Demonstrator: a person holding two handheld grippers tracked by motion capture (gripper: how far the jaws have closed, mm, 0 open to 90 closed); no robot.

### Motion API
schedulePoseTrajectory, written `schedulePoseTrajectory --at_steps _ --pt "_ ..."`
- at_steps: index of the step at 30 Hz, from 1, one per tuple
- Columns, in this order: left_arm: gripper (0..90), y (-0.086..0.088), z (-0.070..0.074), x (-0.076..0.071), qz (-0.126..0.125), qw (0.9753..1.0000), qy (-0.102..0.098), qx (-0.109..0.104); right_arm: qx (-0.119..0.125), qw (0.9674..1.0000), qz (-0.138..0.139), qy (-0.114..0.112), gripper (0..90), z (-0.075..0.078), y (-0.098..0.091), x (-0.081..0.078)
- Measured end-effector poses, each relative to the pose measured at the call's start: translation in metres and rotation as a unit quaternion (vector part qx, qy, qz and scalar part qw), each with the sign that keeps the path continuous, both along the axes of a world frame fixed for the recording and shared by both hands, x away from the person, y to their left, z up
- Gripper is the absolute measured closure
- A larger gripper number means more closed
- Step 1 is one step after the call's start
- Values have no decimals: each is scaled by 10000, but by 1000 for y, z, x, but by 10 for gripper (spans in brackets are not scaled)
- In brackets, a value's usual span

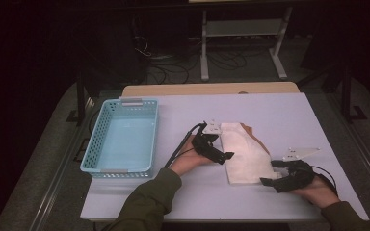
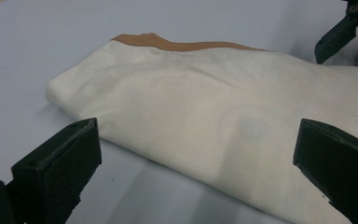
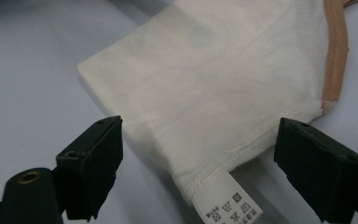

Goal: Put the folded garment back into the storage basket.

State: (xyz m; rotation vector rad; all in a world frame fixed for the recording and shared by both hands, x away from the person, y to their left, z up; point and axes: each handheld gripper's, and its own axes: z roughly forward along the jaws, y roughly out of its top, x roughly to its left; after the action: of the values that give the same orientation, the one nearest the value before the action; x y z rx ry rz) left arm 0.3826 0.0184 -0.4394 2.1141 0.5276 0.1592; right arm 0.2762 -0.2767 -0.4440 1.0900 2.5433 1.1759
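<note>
One folded cream garment (image 1: 244, 153), one blue basket (image 1: 123, 137), two open hand-held grippers.

A light blue basket (image 1: 123, 139) with perforated walls sits at the left of the desk (image 1: 279, 115), its inside bare. Past the desk's far edge shows a strip of light wood (image 1: 212, 88). Beyond that, on the dark floor, stands a white metal frame (image 1: 243, 38), with cables (image 1: 173, 67) tangled just beside its legs.

High view looks down from above; both gripper views closely share the folded cloth (image 1: 244, 154).
</note>
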Motion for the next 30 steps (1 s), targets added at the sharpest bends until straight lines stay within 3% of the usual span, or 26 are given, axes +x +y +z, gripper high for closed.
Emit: schedulePoseTrajectory --at_steps 18,30 --pt "56 8 10 27 298 9995 -91 28 21 10000 55 -30 147 0 1 -1" --pt "207 5 12 47 546 9984 -112 42 58 10000 47 -36 147 0 0 -1"
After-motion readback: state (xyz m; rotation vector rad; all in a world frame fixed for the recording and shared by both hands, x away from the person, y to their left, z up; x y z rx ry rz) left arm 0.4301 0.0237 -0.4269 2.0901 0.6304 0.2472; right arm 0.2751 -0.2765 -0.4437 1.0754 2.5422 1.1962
